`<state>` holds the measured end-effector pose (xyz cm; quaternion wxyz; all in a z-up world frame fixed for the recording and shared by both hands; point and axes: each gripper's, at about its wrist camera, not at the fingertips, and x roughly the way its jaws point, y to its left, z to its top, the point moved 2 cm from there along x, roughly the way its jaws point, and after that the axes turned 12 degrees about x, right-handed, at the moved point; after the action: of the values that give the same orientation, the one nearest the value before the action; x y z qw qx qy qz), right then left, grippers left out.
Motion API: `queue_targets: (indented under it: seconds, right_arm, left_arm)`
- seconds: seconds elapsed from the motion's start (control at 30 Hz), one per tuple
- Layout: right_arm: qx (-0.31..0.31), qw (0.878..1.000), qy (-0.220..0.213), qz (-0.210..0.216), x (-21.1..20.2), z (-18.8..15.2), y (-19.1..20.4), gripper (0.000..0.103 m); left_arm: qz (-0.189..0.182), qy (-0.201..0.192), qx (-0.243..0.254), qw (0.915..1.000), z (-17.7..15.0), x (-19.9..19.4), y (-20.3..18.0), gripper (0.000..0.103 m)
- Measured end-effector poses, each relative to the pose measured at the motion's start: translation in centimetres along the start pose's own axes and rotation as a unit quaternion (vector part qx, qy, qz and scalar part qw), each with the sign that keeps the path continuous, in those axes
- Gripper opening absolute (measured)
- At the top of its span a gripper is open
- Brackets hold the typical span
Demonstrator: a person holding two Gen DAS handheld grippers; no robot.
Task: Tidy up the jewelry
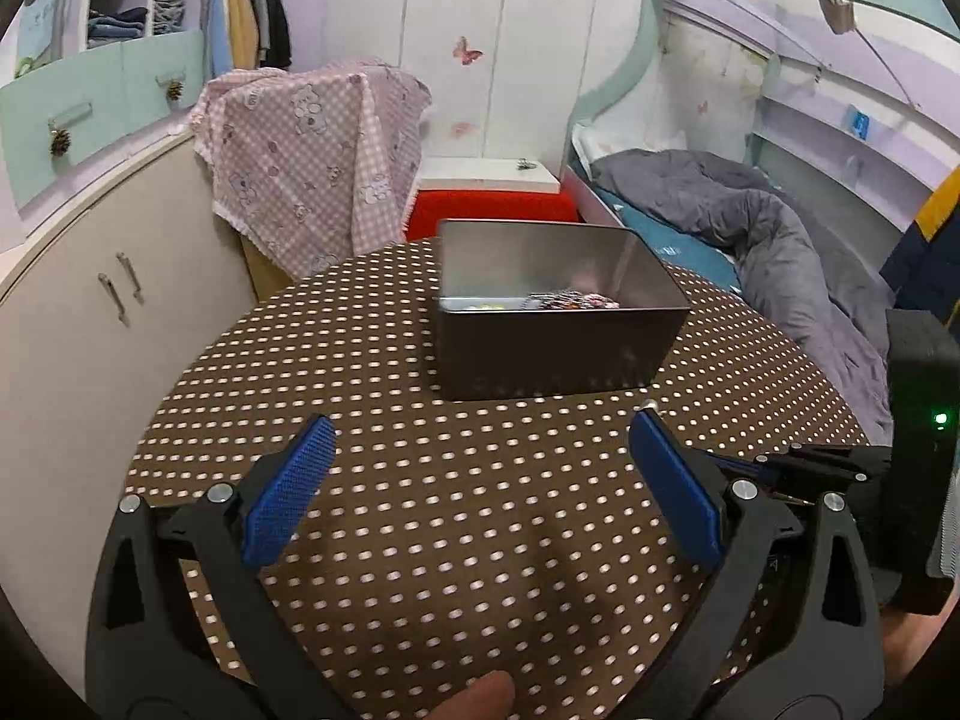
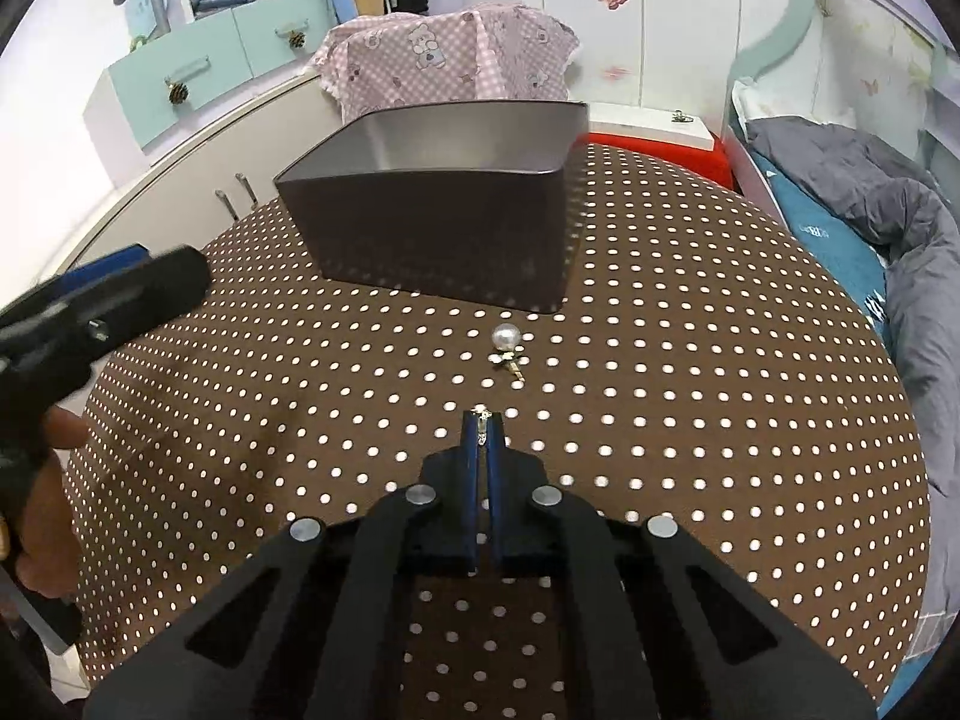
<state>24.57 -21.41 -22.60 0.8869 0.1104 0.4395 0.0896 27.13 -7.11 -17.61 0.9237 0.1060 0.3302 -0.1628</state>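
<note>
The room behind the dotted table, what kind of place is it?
Most likely a child's bedroom in a home: a bed with a grey duvet, clothes hanging beside open shelves, and butterfly stickers on the white wardrobe doors.

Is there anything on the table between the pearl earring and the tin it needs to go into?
Nothing visible. The pearl earring lies on bare dotted cloth just short of the tin; only the tin's near wall must be cleared. The right tool, shut on a small silvery piece, sits nearer the camera.

No legible text on anything visible.
</note>
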Motion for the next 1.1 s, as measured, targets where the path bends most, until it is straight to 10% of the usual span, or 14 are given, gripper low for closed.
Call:
queue_targets:
  seconds: [0.47, 0.8, 1.1]
  right_arm:
    - [0.053, 0.998, -0.015, -0.012, -2.0, 0.4, -5.1, 0.001]
    - [0.064, 0.998, -0.015, 0.000, -2.4, 0.3, -5.6, 0.001]
    - [0.063, 0.998, -0.023, 0.006, -3.9, 0.2, -5.5, 0.001]
  left_arm:
    - [-0.041, 0.059, 0.045, 0.9964, 1.5, 7.2, -6.2, 0.095]
    - [-0.085, 0.079, 0.054, 0.9918, 1.3, 8.5, -6.6, 0.013]
    - [-0.088, 0.061, 0.043, 0.9934, -0.7, 5.7, -4.3, 0.012]
